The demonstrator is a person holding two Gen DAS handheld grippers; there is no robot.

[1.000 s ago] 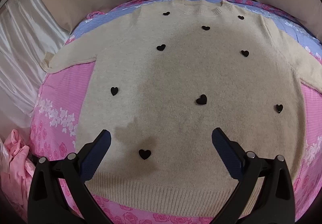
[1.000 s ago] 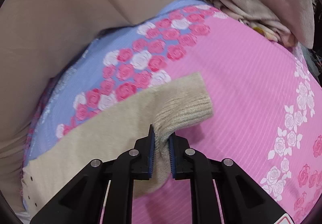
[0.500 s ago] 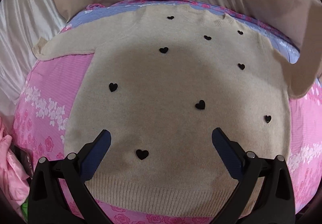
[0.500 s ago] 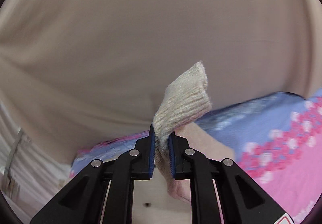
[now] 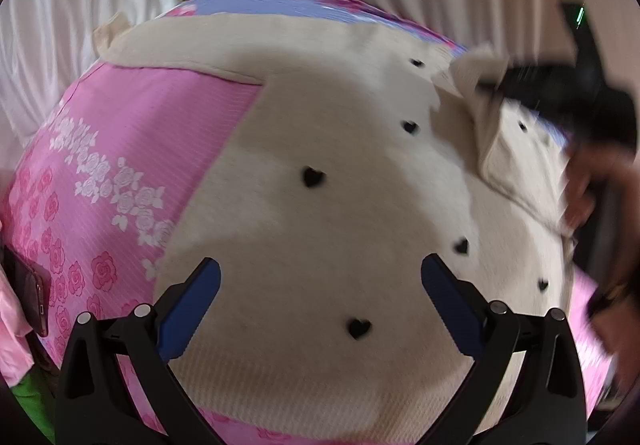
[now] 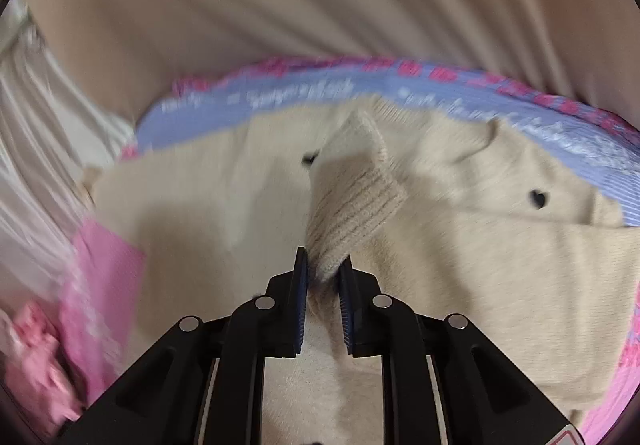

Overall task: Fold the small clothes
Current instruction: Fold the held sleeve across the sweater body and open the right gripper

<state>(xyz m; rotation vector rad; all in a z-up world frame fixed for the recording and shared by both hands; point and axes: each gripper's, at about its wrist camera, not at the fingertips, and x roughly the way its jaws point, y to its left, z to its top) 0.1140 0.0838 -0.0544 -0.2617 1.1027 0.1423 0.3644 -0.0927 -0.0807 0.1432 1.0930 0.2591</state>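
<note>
Right wrist view first: the right tongs (image 6: 323, 273) are gripping the ribbed sleeve cuff (image 6: 352, 205) just ahead of the jaws, which are beginning to ease apart with the knit still pinched between them. That cuff is standing up over the beige sweater (image 6: 460, 253), whose body is spreading beneath and beyond the tongs. My read: the sleeve is being carried inward across the chest so it folds onto the body, and the loosening grip suggests it is about to be laid down. Farther out, the pink and blue floral bedsheet (image 6: 400, 85) is showing past the neckline.

Switching to the left wrist view: the left tongs (image 5: 320, 297) are hovering with jaws wide apart, gripping nothing, right above the sweater's hem (image 5: 320, 377). Probably waiting to steady the fabric or take the other side. Ahead of them little black hearts (image 5: 313, 177) are dotting the front. Far ahead to the right, the sleeve (image 5: 512, 149) is doubling over the body under the blurred right tongs.
</note>
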